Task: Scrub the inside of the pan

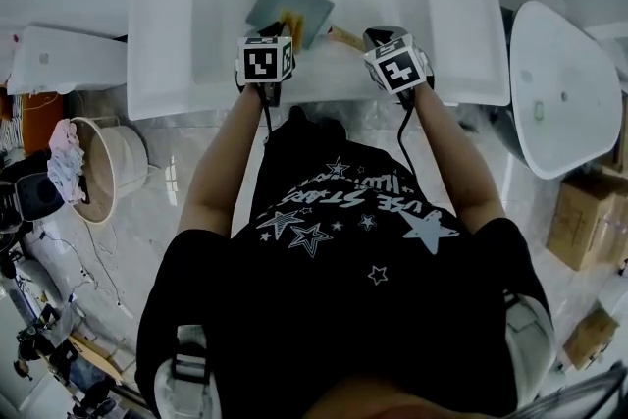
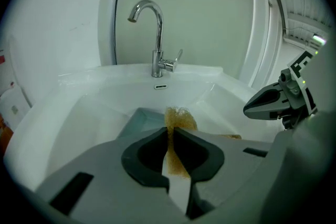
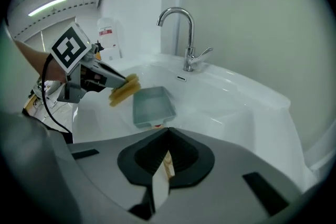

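A grey rectangular pan [image 1: 289,7] [image 3: 151,106] [image 2: 137,119] lies in the white sink [image 1: 157,34]. My left gripper [image 1: 285,32] [image 2: 170,131] [image 3: 123,81] is shut on a yellow scrubbing sponge [image 1: 291,20] [image 2: 179,118] [image 3: 125,89], which hangs over the pan's near left edge. At the pan's near right end, my right gripper [image 1: 365,39] [image 3: 167,134] [image 2: 247,109] has its jaws shut on a tan wooden strip, apparently the pan's handle [image 1: 343,36] [image 3: 167,162]. The pan's inside looks bare and wet.
A chrome faucet [image 2: 155,39] [image 3: 186,39] stands at the back of the sink. On the floor are a round bucket [image 1: 108,162] at the left, a white basin-shaped fixture [image 1: 559,83] and cardboard boxes [image 1: 589,211] at the right. A person's torso fills the lower head view.
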Available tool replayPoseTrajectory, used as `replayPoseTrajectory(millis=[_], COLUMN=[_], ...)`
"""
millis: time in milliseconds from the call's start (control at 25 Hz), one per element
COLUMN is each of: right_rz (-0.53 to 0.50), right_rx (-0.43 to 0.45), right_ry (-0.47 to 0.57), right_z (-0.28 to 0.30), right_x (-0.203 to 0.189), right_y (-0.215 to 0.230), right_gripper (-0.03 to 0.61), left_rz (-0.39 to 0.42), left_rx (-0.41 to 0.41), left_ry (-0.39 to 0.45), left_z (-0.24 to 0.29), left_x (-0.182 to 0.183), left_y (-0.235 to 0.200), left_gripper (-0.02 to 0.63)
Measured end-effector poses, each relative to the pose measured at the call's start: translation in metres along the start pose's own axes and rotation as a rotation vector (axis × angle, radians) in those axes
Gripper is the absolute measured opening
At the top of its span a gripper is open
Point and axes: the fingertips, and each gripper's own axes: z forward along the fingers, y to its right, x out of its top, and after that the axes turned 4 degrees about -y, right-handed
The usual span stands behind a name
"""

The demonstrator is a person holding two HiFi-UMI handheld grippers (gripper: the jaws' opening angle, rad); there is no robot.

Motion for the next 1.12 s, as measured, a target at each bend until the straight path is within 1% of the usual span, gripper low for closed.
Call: replayPoseTrajectory(millis=[160, 440, 680, 920, 1040, 1120], right_rz=[0.021, 0.044, 0.054, 0.078, 0.087, 0.088], right_rx=[-0.022, -0.022, -0.017, -0.046, -0.054, -0.058], right_ry=[0.049, 0.052, 0.055, 0.084, 0.099, 0.105], right_z=[-0.007, -0.006, -0.006, -0.019, -0.030, -0.038], right_x=[0.005, 0.005, 0.010, 0.015, 0.016, 0.016], right_y=[0.006, 0.018, 0.009, -0.009, -0.021, -0.030], right_gripper=[0.008, 0.006, 0.006, 0.006, 0.006, 0.006], left_rz=[-0.042, -0.078, -0.115, -0.112, -0.082, -0.078], left_rx=[-0.005, -0.027, -0.056, -0.084, -0.084, -0.093], left_ry=[0.036, 0.072, 0.118, 0.139, 0.142, 0.148], left_z=[-0.010, -0.016, -0.029, -0.049, -0.061, -0.069], left_x=[0.002, 0.010, 0.016, 0.006, 0.000, -0.004], left_y=[0.005, 0.004, 0.001, 0.001, 0.001, 0.002], left_gripper=[0.043, 0.043, 0.043, 0.043, 0.043, 0.043])
